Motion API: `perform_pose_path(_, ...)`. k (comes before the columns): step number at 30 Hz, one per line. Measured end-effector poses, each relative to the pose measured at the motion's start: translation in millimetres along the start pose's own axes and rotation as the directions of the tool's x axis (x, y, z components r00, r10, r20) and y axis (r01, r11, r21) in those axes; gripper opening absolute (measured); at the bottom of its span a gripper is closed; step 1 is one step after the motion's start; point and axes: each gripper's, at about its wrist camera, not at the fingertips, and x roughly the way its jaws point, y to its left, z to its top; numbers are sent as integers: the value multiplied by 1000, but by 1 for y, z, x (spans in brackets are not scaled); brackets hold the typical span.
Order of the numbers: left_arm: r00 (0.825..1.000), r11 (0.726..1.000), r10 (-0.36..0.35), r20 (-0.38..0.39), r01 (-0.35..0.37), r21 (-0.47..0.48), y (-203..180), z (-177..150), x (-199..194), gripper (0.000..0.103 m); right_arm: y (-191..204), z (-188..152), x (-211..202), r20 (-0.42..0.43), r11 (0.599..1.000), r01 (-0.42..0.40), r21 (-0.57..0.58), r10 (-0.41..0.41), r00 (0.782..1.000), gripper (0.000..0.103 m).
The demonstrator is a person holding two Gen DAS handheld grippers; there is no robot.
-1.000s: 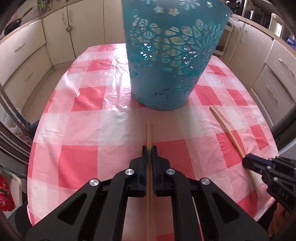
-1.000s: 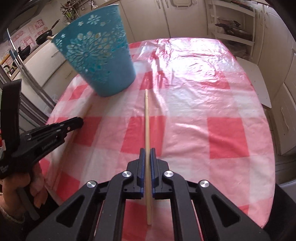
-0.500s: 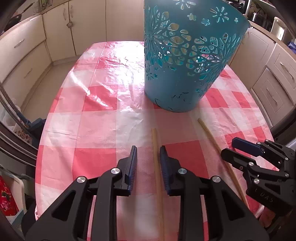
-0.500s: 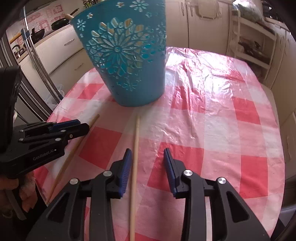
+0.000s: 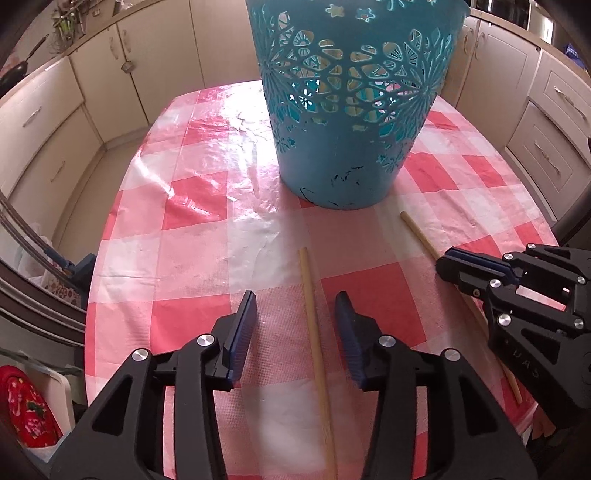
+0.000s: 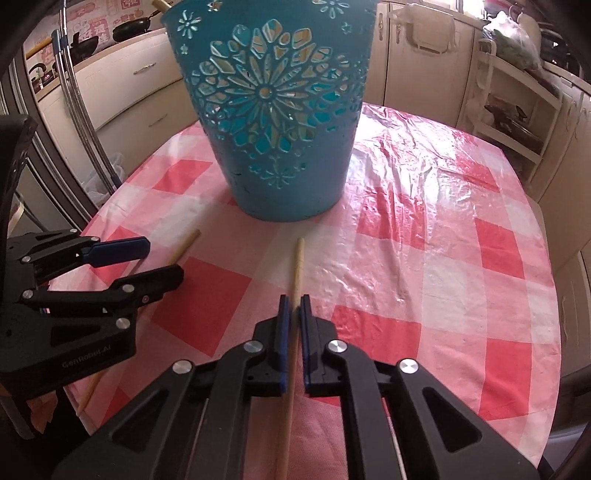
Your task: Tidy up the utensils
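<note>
Two wooden chopsticks lie on the red-and-white checked tablecloth in front of a teal cut-out basket (image 5: 351,129) (image 6: 280,129). One chopstick (image 5: 314,332) lies loose between the pads of my left gripper (image 5: 295,297), whose jaws are opening and touch nothing. In the right wrist view that gripper (image 6: 162,258) shows open at the left, above its chopstick (image 6: 184,243). My right gripper (image 6: 294,298) is shut on the other chopstick (image 6: 297,266), which points at the basket. From the left wrist view the right gripper (image 5: 452,269) sits over that stick (image 5: 417,232).
The table's near edge (image 5: 110,369) drops off just behind both grippers. Cream kitchen cabinets (image 5: 44,122) ring the table, and an open shelf unit (image 6: 517,122) stands at the right. A stick end (image 6: 162,4) pokes above the basket rim.
Both grippers let go of their chopsticks half a second ago. The left has since opened wider; the right has closed on its chopstick again. Both views drew nearer the basket.
</note>
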Motion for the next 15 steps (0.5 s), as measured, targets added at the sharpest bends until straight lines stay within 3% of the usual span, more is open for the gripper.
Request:
perform_pose_path(5, 1000, 1000, 0, 0, 0, 14, -1, 0, 0, 45, 2, -2, -6, -32, 1000, -25, -5, 25, 999, 7)
perform_pose_path(6, 1000, 1000, 2, -1, -2, 16, -1, 0, 0, 47, 2, -1, -4, -40, 1000, -23, -4, 23, 999, 13)
perform_pose_path(9, 1000, 1000, 0, -3, 0, 14, 0, 0, 1, 48, 6, 3, 1, -34, 999, -11, -36, 10, 999, 14)
perform_pose_path(12, 1000, 1000, -3, 4, 3, 20, 1, 0, 1, 47, 9, 4, 2, -44, 999, -17, -50, 15, 999, 6)
perform_pose_path(14, 1000, 999, -17, 15, 17, 34, 1, -1, 0, 34, 9, 0, -1, -45, 998, -16, -54, 13, 999, 6)
perform_pose_path(15, 999, 999, -27, 20, 26, 45, 0, -1, 0, 18, 7, -2, -2, -41, 999, -20, -50, 18, 999, 6)
